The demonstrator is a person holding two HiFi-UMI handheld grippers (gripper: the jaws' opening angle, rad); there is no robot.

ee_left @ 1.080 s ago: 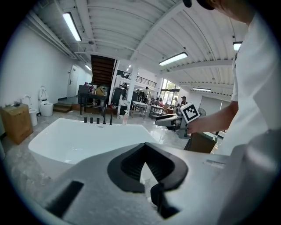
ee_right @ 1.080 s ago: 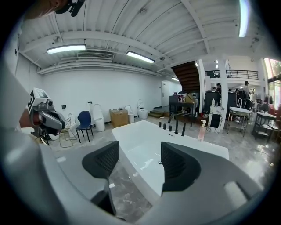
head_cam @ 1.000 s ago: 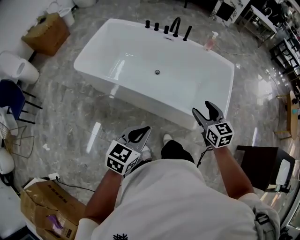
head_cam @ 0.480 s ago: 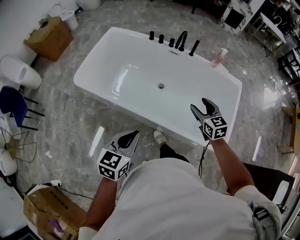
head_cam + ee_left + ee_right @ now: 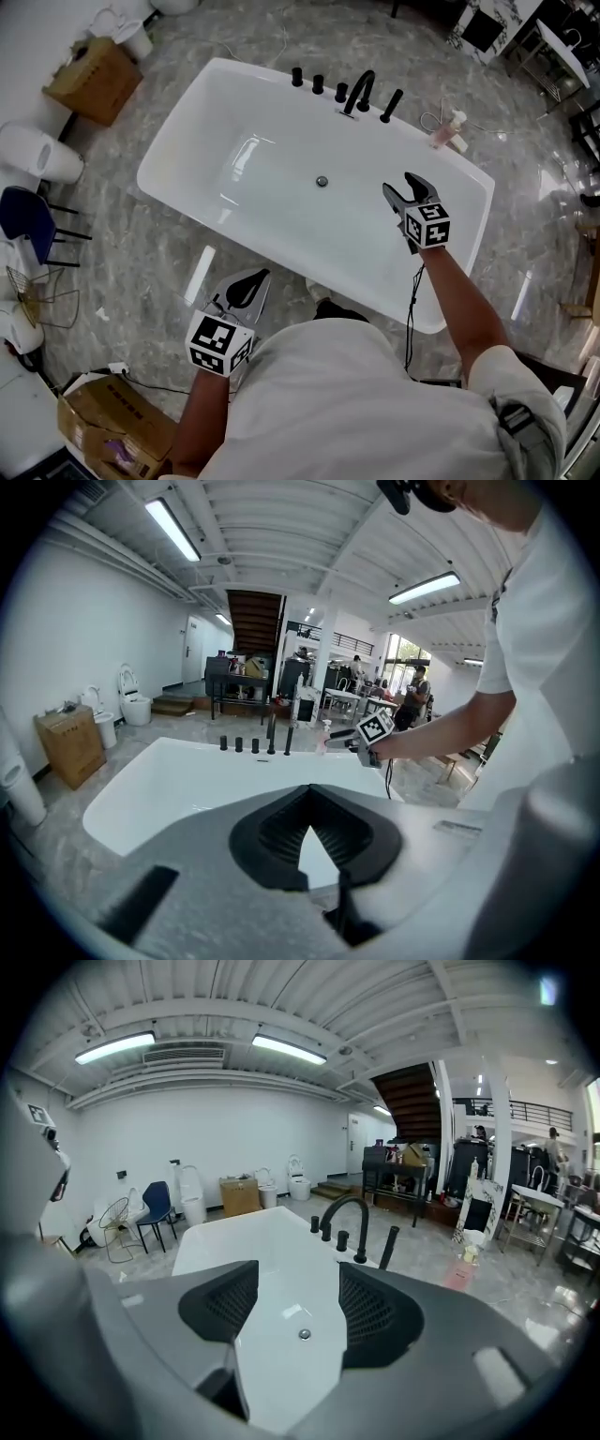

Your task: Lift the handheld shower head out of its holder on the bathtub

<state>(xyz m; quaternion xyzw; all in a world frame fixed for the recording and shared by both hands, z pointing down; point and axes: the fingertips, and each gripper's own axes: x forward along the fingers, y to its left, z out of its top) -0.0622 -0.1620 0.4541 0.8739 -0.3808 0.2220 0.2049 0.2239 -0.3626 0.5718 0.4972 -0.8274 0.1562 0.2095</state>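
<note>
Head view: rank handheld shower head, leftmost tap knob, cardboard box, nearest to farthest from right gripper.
From the right gripper, jaws open, just closed a little, nothing between them:
1. handheld shower head: on the far rim of the bathtub, just beyond the gripper.
2. leftmost tap knob: same rim, further left.
3. cardboard box: on the floor, past the tub's left end.
</note>
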